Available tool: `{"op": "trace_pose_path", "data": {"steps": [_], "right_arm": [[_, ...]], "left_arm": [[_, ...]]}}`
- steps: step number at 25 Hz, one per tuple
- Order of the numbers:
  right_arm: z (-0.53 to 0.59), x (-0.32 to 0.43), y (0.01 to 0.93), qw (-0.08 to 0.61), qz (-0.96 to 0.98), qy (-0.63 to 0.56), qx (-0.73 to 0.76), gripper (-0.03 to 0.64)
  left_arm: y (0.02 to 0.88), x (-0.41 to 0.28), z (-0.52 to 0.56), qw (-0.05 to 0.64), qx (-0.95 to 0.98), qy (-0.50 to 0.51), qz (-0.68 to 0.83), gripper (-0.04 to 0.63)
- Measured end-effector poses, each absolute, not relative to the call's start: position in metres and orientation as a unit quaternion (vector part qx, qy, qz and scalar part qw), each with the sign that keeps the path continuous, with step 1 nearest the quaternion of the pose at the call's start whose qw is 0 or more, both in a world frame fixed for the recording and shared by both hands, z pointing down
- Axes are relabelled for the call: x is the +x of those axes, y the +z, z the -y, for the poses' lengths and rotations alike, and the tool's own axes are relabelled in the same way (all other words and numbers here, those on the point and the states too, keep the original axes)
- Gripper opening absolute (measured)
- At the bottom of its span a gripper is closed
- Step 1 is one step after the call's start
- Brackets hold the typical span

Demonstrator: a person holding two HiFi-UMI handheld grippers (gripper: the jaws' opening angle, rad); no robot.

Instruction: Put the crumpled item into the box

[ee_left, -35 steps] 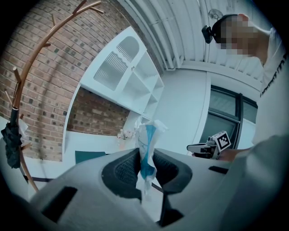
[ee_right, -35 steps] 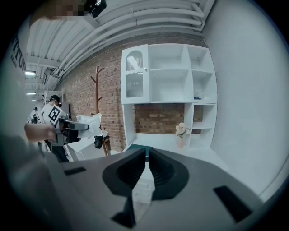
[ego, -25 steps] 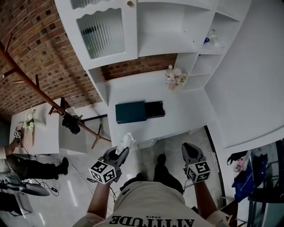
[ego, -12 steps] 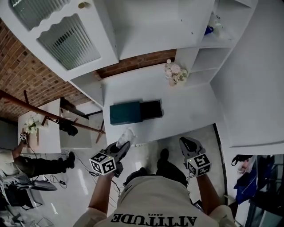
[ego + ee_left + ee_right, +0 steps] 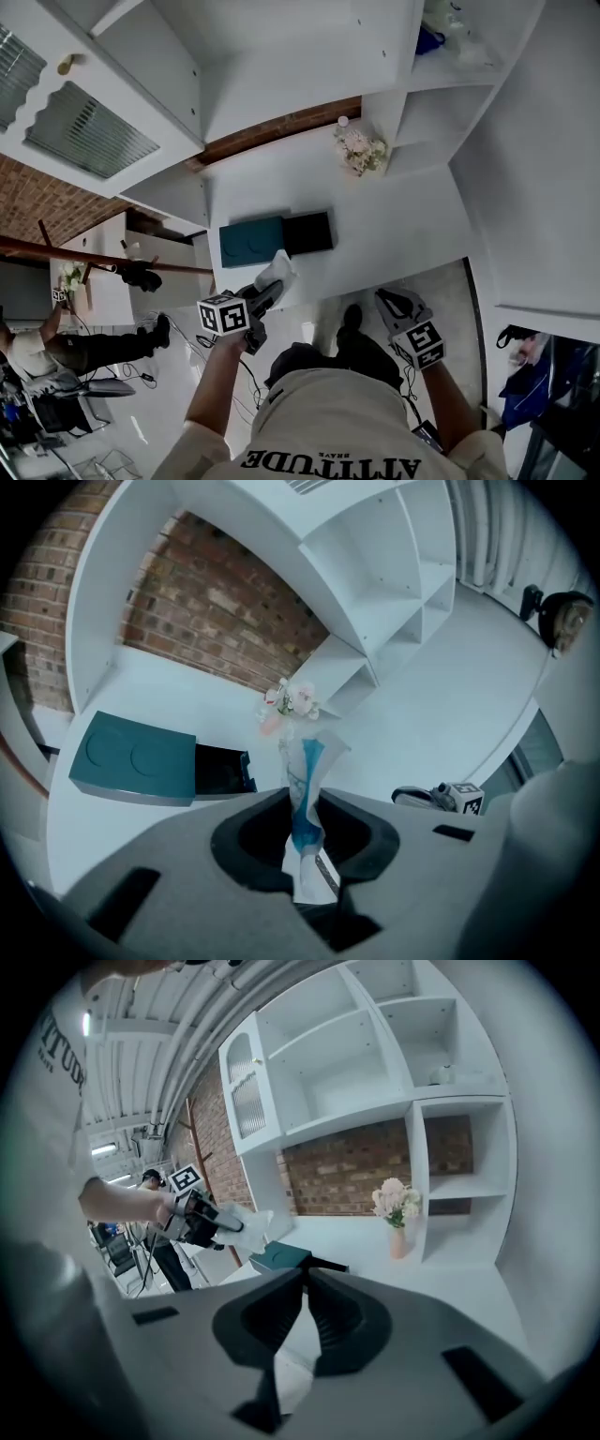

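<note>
The crumpled item [image 5: 277, 269] is a white wad with blue print [image 5: 305, 789]. My left gripper [image 5: 270, 284] is shut on it, and it sticks out past the jaws. It hangs over the front edge of the white counter [image 5: 403, 225], just short of the box. The box has a teal lid [image 5: 251, 241] slid to the left and an open black part [image 5: 307, 232] on the right; the teal lid [image 5: 131, 759] also shows in the left gripper view. My right gripper [image 5: 394, 298] is lower right, off the counter, jaws together with nothing in them [image 5: 305, 1283].
A vase of pink flowers [image 5: 361, 150] stands at the back of the counter under white shelves [image 5: 441, 112]. A white cabinet with a ribbed glass door [image 5: 84, 131] hangs at the left. A person [image 5: 37, 347] sits by a small table far left, near a wooden rack [image 5: 94, 253].
Both grippers moved forward toward the counter. The left gripper has rolled and carried the crumpled item up to the counter's front edge, close to the box. The grip has not changed.
</note>
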State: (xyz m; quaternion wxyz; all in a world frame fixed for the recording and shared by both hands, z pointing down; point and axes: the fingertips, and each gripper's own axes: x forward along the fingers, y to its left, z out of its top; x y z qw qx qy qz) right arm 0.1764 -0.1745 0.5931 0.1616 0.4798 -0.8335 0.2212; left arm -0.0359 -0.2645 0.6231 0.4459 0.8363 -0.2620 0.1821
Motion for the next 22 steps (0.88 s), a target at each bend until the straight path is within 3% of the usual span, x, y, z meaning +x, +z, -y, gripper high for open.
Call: {"op": "trace_pose_path", "data": {"steps": [22], "right_arm": [[0.203, 0.194, 0.609, 0.154, 0.779, 0.269, 0.545, 0.038]], "left_arm": [[0.778, 0.028, 0.373, 0.542, 0.729, 0.367, 0.204, 0.08]]}}
